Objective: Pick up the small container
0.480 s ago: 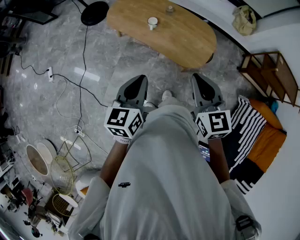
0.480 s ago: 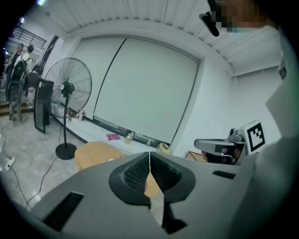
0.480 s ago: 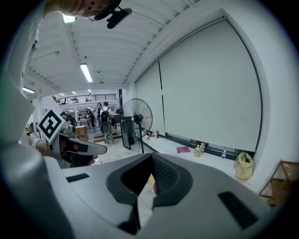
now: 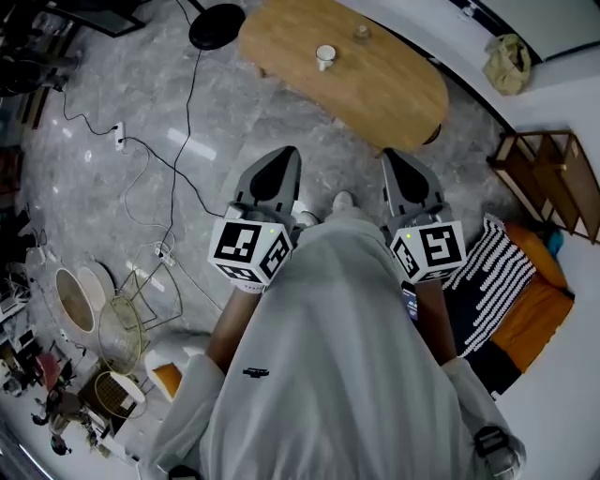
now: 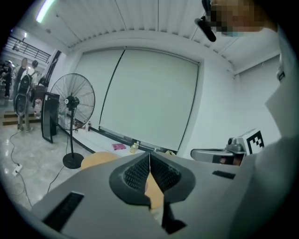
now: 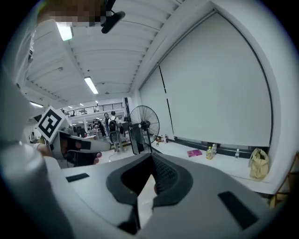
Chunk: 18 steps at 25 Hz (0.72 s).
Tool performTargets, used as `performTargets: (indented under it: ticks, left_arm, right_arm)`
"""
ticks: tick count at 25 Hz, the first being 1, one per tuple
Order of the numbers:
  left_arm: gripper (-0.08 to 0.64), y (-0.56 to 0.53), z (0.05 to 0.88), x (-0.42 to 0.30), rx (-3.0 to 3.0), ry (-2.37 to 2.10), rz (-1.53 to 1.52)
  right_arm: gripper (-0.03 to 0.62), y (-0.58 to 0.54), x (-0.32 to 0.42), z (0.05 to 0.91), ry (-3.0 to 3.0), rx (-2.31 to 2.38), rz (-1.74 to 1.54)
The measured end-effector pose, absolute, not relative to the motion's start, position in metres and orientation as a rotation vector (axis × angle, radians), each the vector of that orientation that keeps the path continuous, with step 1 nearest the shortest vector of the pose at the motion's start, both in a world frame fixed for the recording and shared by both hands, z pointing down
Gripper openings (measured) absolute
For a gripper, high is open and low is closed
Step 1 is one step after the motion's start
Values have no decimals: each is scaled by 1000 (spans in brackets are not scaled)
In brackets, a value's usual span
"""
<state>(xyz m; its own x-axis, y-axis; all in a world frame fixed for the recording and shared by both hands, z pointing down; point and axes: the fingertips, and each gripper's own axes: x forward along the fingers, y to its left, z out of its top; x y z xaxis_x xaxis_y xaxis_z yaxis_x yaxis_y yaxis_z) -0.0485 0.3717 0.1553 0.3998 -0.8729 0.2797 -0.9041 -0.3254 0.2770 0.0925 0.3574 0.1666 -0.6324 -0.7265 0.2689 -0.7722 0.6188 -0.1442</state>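
Note:
The small white container (image 4: 324,56) stands on an oval wooden table (image 4: 394,89) at the top of the head view, with a second small item (image 4: 361,32) behind it. My left gripper (image 4: 284,156) and right gripper (image 4: 392,157) are held side by side in front of the person's torso, above the floor and short of the table. Both are shut with nothing between the jaws. In the left gripper view the left gripper (image 5: 149,158) points level toward the table's top (image 5: 96,159). The right gripper (image 6: 152,159) shows closed, empty jaws in its own view.
Cables (image 4: 178,141) trail over the grey stone floor at left, near a black fan base (image 4: 217,25). Wire baskets and round trays (image 4: 117,333) sit at lower left. A wooden rack (image 4: 553,183), a striped cushion (image 4: 497,272) and a bag (image 4: 509,61) are at right. People stand far off (image 6: 112,126).
The table and floor have slid slightly right and down in the head view. Both grippers stay shut in front of the torso.

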Motion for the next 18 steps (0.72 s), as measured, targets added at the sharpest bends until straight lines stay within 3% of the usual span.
performTargets:
  ticks: [18]
  left_arm:
    - [21, 369, 153, 19, 2249, -1513, 125]
  right_arm:
    - [7, 357, 167, 172, -2688, 1271, 441]
